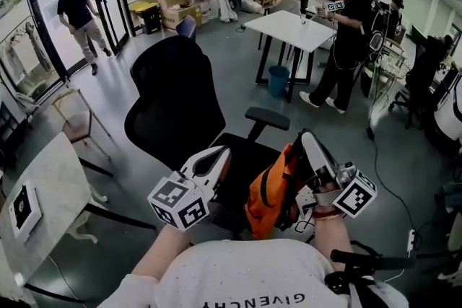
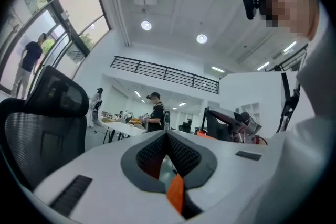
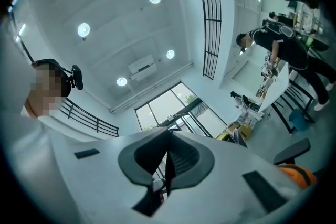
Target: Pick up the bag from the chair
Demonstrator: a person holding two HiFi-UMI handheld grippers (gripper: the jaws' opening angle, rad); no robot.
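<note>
Orange cloth bag (image 1: 266,196), black mesh chair (image 1: 175,99)

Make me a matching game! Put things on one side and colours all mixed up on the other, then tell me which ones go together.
Things:
1. bag
2. office chair
3. table
4. bin

Colours:
A. blue
B. white
C. orange
D. black

Pairs: 1-C, 2-D, 3-B, 4-A
</note>
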